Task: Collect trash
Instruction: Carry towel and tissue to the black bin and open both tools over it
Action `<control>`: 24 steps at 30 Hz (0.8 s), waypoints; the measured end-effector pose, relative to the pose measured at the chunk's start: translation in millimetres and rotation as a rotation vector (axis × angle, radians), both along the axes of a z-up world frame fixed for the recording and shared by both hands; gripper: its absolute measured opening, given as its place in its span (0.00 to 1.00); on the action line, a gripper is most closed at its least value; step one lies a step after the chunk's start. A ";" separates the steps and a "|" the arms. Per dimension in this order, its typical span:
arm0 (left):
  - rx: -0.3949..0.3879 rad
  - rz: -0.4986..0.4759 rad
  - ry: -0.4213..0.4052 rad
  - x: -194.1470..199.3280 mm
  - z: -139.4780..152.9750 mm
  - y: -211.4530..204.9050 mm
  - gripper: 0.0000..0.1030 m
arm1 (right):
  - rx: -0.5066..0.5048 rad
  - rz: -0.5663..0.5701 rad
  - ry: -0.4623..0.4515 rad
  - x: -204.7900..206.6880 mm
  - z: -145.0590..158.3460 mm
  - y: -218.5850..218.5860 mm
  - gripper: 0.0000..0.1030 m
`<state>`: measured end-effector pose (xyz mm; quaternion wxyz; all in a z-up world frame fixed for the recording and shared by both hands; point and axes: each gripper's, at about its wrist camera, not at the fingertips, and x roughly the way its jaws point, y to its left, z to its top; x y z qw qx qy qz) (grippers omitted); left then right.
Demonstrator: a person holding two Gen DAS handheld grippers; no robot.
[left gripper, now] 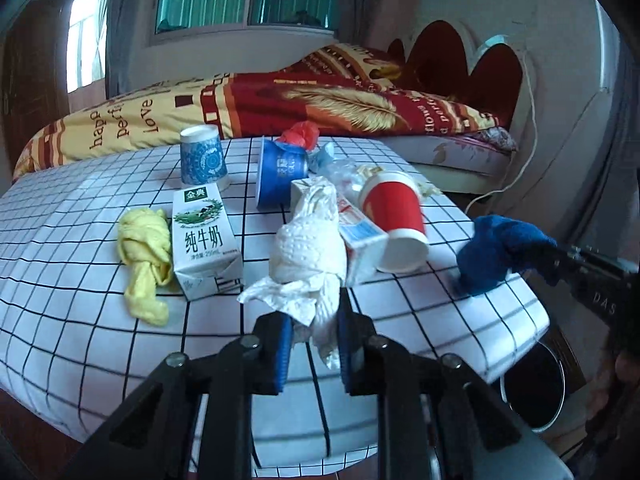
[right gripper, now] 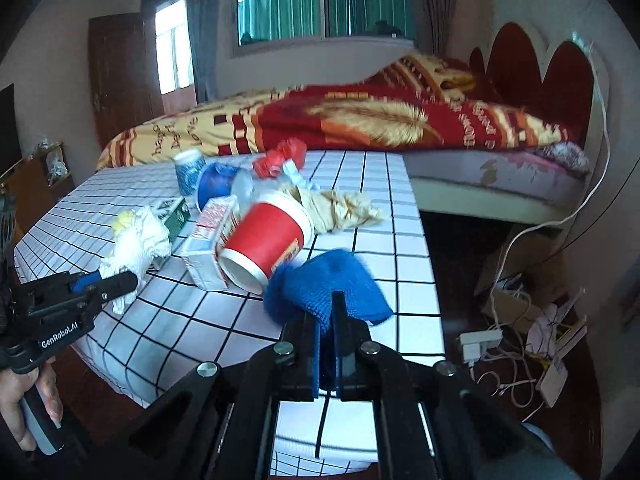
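Observation:
My left gripper [left gripper: 314,332] is shut on a crumpled white paper towel [left gripper: 310,244], held over the near edge of the checked table [left gripper: 80,208]; the towel also shows in the right wrist view [right gripper: 136,240]. My right gripper [right gripper: 327,320] is shut on a blue knitted cloth [right gripper: 324,284] at the table's right edge; the cloth also shows in the left wrist view [left gripper: 496,252]. On the table lie a tipped red paper cup [left gripper: 398,220], a white milk carton [left gripper: 204,236], a yellow cloth [left gripper: 146,256], a small carton [left gripper: 362,240], a blue tub [left gripper: 280,176], a blue patterned cup [left gripper: 202,158] and a red bag [left gripper: 300,136].
A round bin [left gripper: 536,384] stands on the floor below the table's right corner. A bed with a red and yellow blanket [right gripper: 360,120] lies behind the table. Cables and a power strip [right gripper: 504,340] lie on the floor at the right.

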<state>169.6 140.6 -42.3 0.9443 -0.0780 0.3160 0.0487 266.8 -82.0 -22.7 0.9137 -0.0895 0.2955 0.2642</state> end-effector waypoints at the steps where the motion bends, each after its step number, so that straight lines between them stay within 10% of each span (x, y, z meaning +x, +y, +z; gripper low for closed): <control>1: 0.004 -0.008 -0.006 -4.0 2.0 -3.6 0.20 | 0.002 0.000 -0.013 -6.0 3.1 -3.1 0.05; 24: -0.011 -0.397 -0.014 -32.1 5.6 -166.1 0.20 | 0.093 -0.356 0.005 -104.4 11.9 -196.3 0.05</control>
